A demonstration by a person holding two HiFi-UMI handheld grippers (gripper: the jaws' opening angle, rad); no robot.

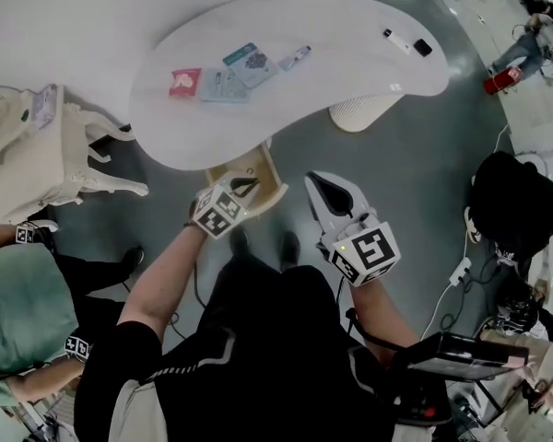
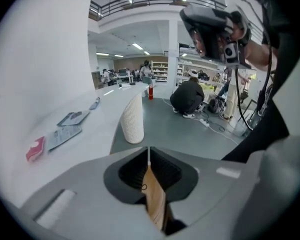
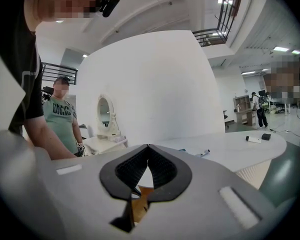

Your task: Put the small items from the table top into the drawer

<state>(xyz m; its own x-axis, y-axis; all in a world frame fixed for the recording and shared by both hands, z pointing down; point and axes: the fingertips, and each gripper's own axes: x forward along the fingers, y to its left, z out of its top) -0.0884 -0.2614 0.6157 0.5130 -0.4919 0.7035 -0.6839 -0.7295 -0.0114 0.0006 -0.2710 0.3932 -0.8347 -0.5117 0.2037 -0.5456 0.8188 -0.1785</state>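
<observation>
Drawer [image 1: 263,168] stands pulled out under the near edge of the white table [image 1: 350,26], its wooden inside showing. On the table top, well apart from both tools, lie a red packet [image 1: 185,81], two blue leaflets [image 1: 223,85] just beside it, and a pen [image 1: 295,58]. A small white stick [image 1: 396,40] and a small black thing [image 1: 423,48] lie near the far right end.

The left gripper [image 1: 249,184] hangs over the drawer, pointing down at a slant. Its jaws are closed tip to tip on nothing, and the drawer's wood shows behind them in the left gripper view. The right gripper [image 1: 321,187] is held just right of the drawer, nearly level. Its jaws are also closed and empty.

A person in a green shirt [image 3: 60,119] stands at the left.
</observation>
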